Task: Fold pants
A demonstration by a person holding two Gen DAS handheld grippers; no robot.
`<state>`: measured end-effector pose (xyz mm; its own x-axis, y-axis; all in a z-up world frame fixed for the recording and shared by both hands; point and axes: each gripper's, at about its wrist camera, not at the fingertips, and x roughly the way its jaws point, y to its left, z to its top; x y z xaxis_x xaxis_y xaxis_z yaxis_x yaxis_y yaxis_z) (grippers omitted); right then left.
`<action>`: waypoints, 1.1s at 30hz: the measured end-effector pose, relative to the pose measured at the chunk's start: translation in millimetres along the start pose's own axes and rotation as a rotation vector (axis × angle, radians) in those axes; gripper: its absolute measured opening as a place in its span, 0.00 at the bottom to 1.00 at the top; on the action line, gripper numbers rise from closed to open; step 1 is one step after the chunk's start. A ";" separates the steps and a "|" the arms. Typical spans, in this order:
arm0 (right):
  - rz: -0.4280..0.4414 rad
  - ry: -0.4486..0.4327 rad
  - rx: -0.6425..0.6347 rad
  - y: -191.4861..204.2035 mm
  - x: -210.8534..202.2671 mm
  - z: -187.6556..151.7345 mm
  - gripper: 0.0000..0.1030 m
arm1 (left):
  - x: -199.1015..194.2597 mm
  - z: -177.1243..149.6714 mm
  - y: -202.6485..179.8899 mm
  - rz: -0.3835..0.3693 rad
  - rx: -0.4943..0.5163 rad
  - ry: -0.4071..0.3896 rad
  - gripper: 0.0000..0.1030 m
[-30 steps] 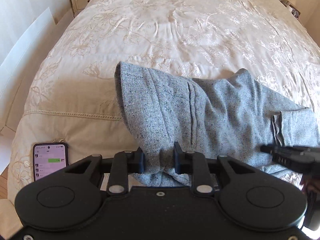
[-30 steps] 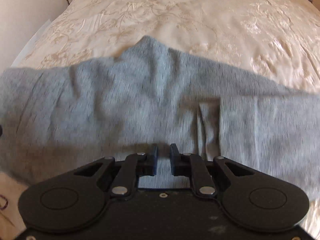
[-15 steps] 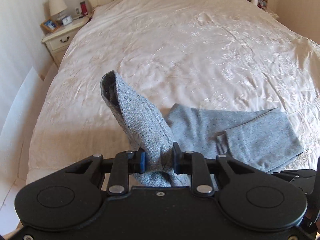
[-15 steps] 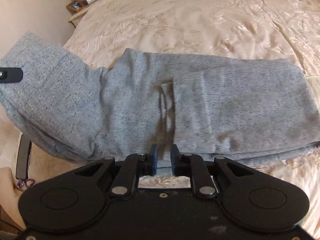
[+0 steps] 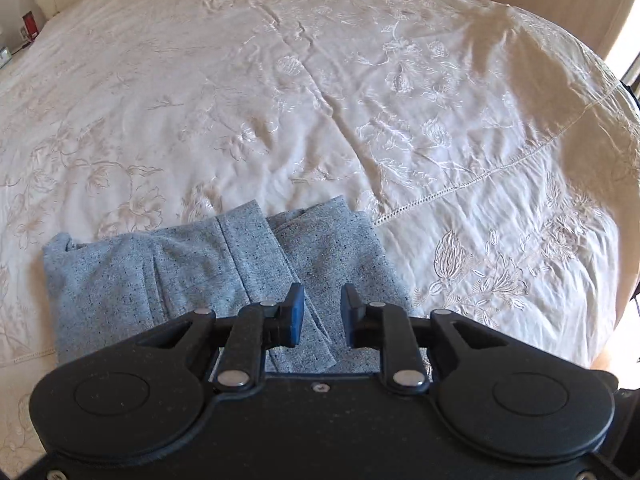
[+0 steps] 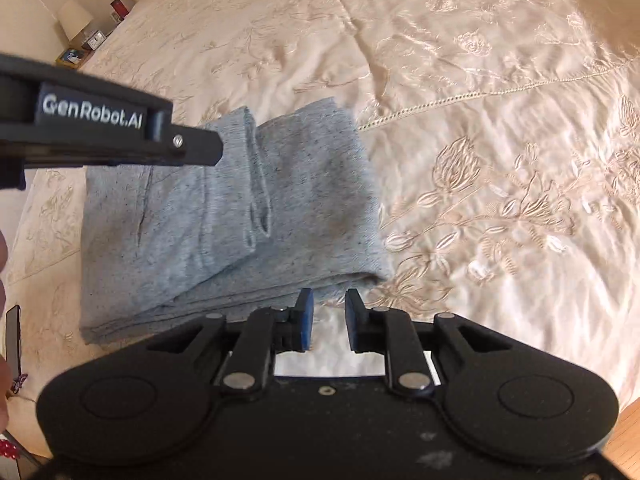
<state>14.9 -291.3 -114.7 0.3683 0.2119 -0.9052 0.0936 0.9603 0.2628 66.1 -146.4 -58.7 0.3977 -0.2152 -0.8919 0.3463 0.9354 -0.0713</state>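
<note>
- The grey pants (image 6: 224, 216) lie folded in a flat stack near the foot edge of the bed (image 6: 480, 120).
- The left hand-held gripper (image 5: 322, 314) hangs over the stack, pads apart with cloth showing in the gap; whether it is pinched, I cannot tell.
- The right hand-held gripper (image 6: 328, 320) is opening, nothing between its pads, just off the stack's near edge.

Cream satin bedspread (image 5: 360, 92) embroidered with floral motifs, creased along the middle, with an openwork hemstitched band (image 5: 480, 176) crossing near the edge. Bedside table at far left in the right wrist view, bearing a white-shaded lamp (image 6: 74, 20), a small clock (image 6: 95, 41), a framed picture (image 6: 72, 56) and a red item (image 6: 119, 7). Dark phone edge (image 6: 13, 340) at lower left.
</note>
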 end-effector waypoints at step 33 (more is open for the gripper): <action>0.197 0.060 -0.136 72.9 64.2 82.6 0.06 | 19.1 -93.9 227.9 0.204 -0.466 0.261 0.32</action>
<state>121.7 -222.7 -126.0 0.3111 0.4042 -0.8601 -0.1012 0.9140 0.3929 72.8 88.9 -133.9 0.1736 0.0036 -0.9848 -0.1505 0.9883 -0.0230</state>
